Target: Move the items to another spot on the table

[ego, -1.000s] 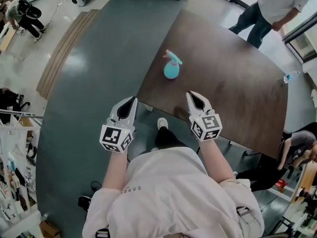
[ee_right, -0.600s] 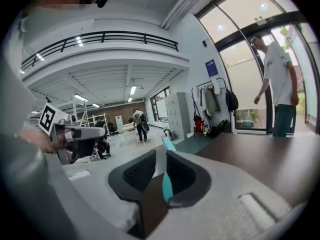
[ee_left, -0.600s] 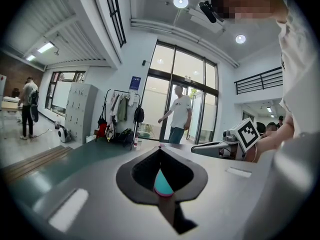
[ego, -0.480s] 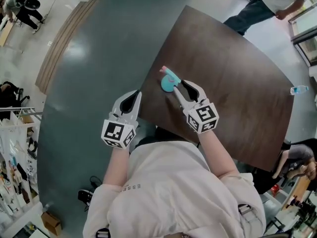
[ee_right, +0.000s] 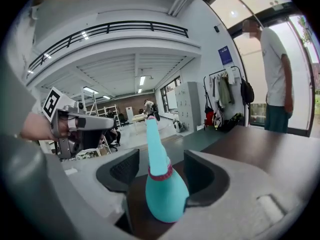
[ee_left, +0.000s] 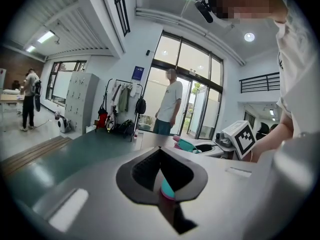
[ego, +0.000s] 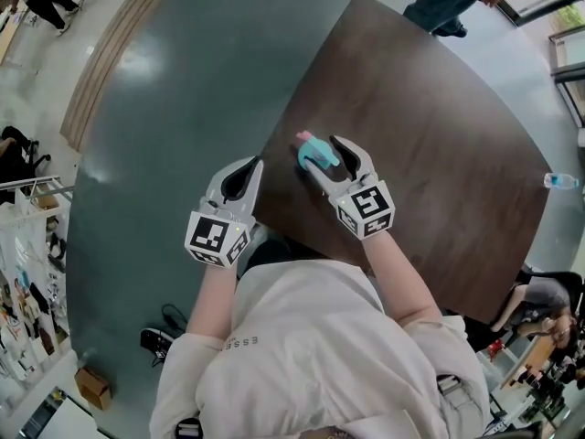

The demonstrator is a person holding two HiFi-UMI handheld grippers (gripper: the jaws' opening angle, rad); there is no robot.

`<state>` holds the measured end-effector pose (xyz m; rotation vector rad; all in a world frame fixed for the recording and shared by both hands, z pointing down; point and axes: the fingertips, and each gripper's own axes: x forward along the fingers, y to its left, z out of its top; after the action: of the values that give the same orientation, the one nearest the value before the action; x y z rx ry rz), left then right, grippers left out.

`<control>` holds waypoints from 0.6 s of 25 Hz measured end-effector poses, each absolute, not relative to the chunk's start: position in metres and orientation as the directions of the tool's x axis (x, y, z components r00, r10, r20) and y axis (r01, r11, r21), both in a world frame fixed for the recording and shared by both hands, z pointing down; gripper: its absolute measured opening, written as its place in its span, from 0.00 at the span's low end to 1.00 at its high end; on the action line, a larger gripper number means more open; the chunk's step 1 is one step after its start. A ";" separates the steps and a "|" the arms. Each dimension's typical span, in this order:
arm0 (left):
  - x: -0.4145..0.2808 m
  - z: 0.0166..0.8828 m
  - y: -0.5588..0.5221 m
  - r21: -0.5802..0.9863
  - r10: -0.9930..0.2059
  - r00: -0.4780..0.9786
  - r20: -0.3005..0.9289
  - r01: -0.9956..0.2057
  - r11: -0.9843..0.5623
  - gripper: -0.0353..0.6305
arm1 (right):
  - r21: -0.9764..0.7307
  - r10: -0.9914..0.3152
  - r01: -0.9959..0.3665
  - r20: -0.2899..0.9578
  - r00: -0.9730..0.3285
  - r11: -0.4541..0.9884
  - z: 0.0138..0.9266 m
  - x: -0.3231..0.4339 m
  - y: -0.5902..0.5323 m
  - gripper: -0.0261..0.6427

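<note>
The right gripper's (ee_right: 161, 170) jaws are spread on either side of a smooth teal bottle (ee_right: 165, 194). Its round belly narrows past a pink band into a long neck, and its base is hidden behind the gripper body. Whether the pads touch it is hard to make out. The bottle stands near the edge of the dark brown wood-grain table (ego: 430, 154). The left gripper's (ee_left: 160, 156) jaws are pressed together at the tips, off the table over the grey-green floor (ego: 183, 90). A teal-and-pink scrap deep in their gap cannot be identified.
</note>
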<state>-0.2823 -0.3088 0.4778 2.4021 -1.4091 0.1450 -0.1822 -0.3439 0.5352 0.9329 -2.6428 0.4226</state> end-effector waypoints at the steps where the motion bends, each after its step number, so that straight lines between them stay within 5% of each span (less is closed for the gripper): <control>1: -0.285 0.486 -0.310 0.252 -0.823 0.501 0.270 -0.861 -0.441 0.08 | -0.174 -0.550 -0.643 0.382 -0.742 0.746 0.543 -0.186 -0.346 0.43; 5: -0.285 0.493 -0.313 0.258 -0.815 0.504 0.286 -0.859 -0.441 0.08 | -0.164 -0.547 -0.636 0.381 -0.746 0.754 0.549 -0.189 -0.347 0.40; 8: -0.287 0.493 -0.316 0.251 -0.813 0.508 0.284 -0.858 -0.448 0.08 | -0.155 -0.551 -0.637 0.377 -0.745 0.755 0.550 -0.193 -0.348 0.27; 15: -0.296 0.492 -0.319 0.251 -0.793 0.548 0.264 -0.833 -0.493 0.08 | -0.142 -0.590 -0.680 0.391 -0.706 0.719 0.556 -0.195 -0.347 0.25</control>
<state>-0.2961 -0.3191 0.4925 2.4407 -1.3360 0.1606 -0.1952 -0.3470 0.5556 0.9930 -2.6076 0.3977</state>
